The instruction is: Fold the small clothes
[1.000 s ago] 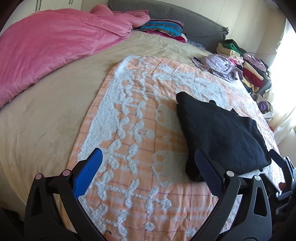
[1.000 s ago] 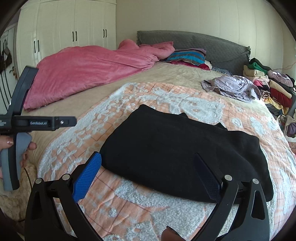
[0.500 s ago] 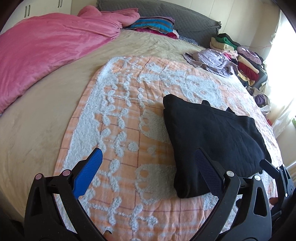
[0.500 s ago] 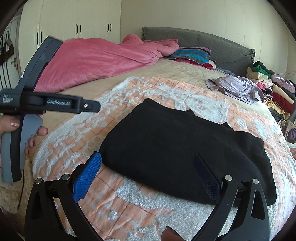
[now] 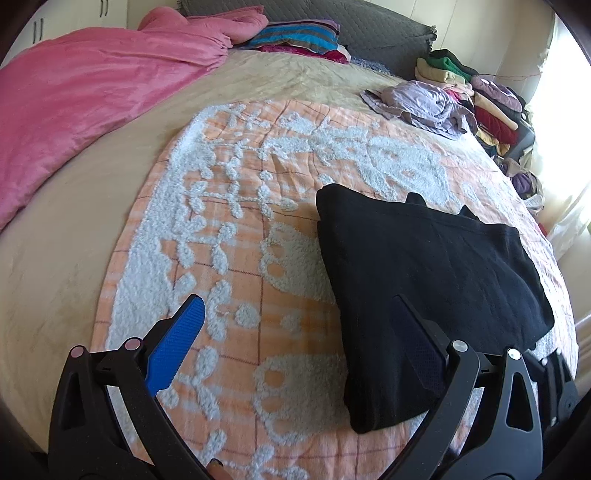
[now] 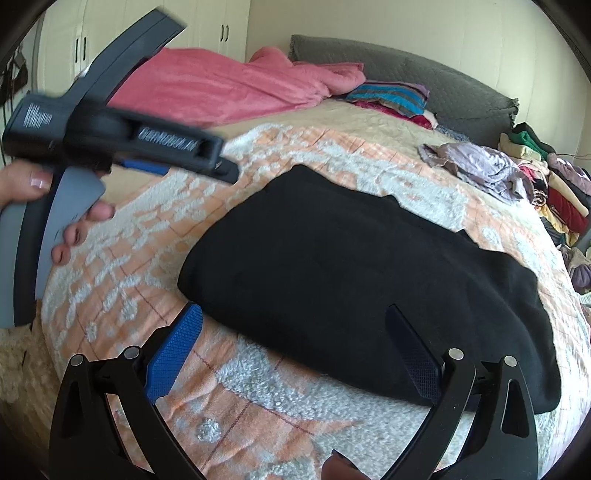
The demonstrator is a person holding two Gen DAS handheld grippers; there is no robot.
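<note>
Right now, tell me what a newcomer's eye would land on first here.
The black garment, folded flat, lies in the middle of the orange-and-white blanket, right ahead of both open grippers. Behind it a pink duvet is heaped across the far left of the bed. A pile of mixed clothes is stacked at the far right edge.

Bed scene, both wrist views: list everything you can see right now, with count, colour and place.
Folded black garment: one, black, on the orange blanket.
Orange-and-white tufted blanket: one, spread across the bed.
Pink duvet: one, bunched at the bed's far left.
Striped pillow: one, blue-striped, by the headboard.
Grey quilted headboard: one, far end.
Crumpled lilac garment: one, far right of the bed.
Stacked clothes pile: mixed colours, right bedside.
White wardrobe: far-left wall.
Left gripper: open.
Right gripper: open.
Hand: holding the left gripper's handle.
</note>
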